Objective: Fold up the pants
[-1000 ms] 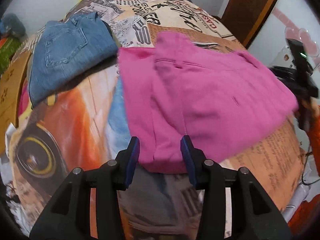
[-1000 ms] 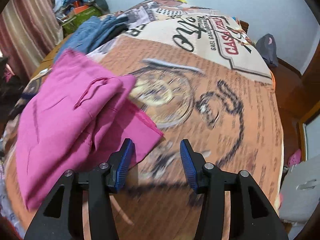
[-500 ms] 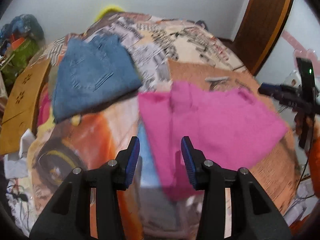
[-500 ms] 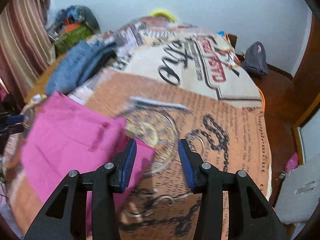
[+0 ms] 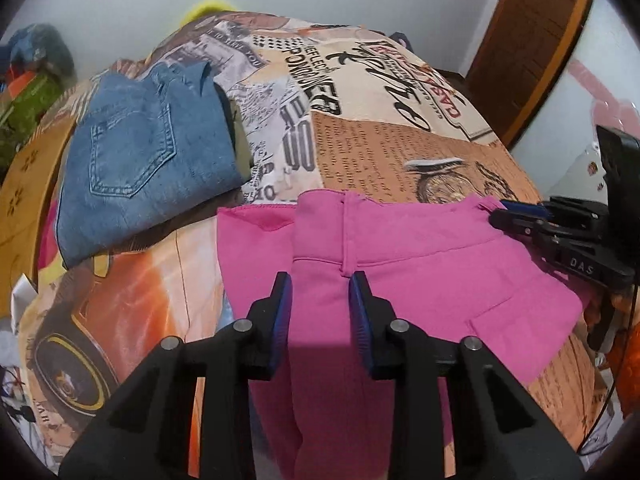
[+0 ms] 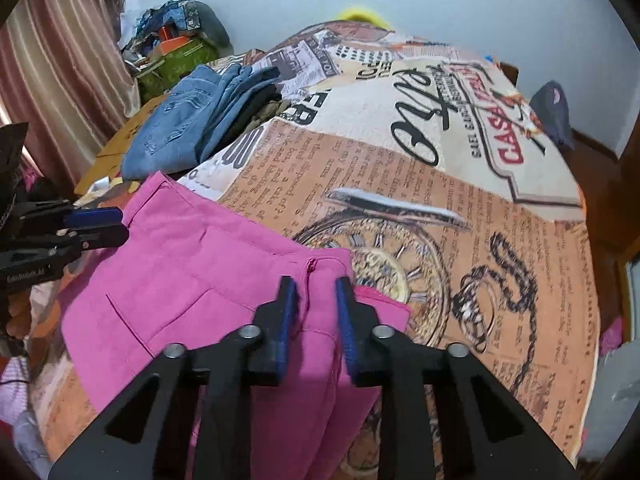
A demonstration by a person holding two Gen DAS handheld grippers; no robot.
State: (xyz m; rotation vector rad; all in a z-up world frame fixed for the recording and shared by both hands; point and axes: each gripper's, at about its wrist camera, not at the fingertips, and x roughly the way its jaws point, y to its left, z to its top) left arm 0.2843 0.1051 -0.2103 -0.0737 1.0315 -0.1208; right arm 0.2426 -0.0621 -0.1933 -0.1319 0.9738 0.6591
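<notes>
Pink pants [image 5: 400,264] lie folded on the printed bedspread [image 5: 380,148], waistband toward the far side. My left gripper [image 5: 319,292] is open and hovers just over the pants near the waistband. My right gripper [image 6: 317,292] is open, its jaws standing either side of the waistband corner of the pink pants [image 6: 192,280]. The right gripper [image 5: 520,216] also shows at the right edge of the left wrist view, and the left gripper [image 6: 96,224] at the left edge of the right wrist view. Neither holds cloth.
Folded blue jeans [image 5: 148,160] lie on the bed to the far left, also in the right wrist view [image 6: 188,124]. A wooden board [image 5: 24,184] lines the left side. A wooden door [image 5: 532,40] stands far right. Bags [image 6: 176,48] are piled by the curtain [image 6: 60,72].
Both grippers came down and closer to the pink pants after having lifted away. The pants now lie flatter, with the waistband showing. Both grippers stay open.
</notes>
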